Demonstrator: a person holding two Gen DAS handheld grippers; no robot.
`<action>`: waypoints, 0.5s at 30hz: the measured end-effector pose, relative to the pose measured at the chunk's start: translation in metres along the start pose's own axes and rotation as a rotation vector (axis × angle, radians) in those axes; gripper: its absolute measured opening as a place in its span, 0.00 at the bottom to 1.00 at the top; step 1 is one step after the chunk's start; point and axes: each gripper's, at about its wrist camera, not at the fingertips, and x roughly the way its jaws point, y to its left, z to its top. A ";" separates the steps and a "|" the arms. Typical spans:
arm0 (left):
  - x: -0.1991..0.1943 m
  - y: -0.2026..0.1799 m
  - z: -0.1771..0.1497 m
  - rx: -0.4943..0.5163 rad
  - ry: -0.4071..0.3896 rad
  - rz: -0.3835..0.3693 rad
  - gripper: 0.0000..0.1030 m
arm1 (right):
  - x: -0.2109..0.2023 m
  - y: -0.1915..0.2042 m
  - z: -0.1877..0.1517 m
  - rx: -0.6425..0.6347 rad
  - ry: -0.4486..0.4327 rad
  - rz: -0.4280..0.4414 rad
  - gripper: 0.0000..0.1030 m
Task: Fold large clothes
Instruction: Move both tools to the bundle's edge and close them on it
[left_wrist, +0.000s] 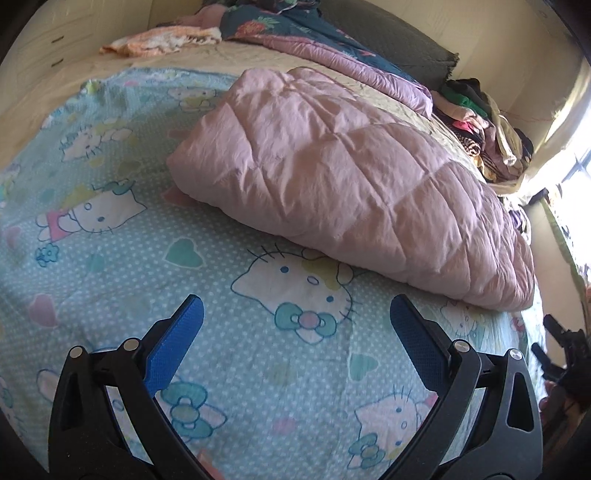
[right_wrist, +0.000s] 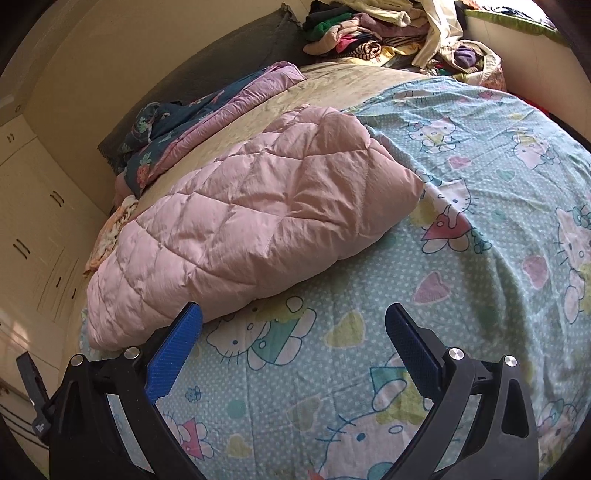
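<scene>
Folded pink quilted jacket (left_wrist: 347, 184) on the cartoon-cat sheet (left_wrist: 110, 258).
It lies puffy and creased mid-frame; sleeves are tucked from sight. Left gripper (left_wrist: 295, 314) and right gripper (right_wrist: 293, 314) are spread, empty.

Folded pink quilted padded garment (left_wrist: 343, 177) (right_wrist: 251, 221)
It lies as a puffy, diamond-stitched bundle on the bed, ahead of both tools: right of the left one, left of the right one

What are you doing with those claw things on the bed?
A person is folding big clothes with two handheld grippers. The puffy pink quilted jacket lies bundled on the light blue cat-print sheet. The left gripper and right gripper both hover open above the sheet, holding nothing. A messy pile of clothes waits further back.
</scene>
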 end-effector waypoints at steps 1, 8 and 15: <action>0.003 0.004 0.004 -0.026 0.001 -0.002 0.92 | 0.006 -0.001 0.003 0.017 -0.004 -0.003 0.96; 0.027 0.029 0.029 -0.212 0.013 -0.053 0.92 | 0.048 -0.015 0.027 0.138 0.012 -0.019 0.96; 0.046 0.042 0.040 -0.366 0.015 -0.119 0.92 | 0.078 -0.030 0.041 0.229 0.033 -0.017 0.96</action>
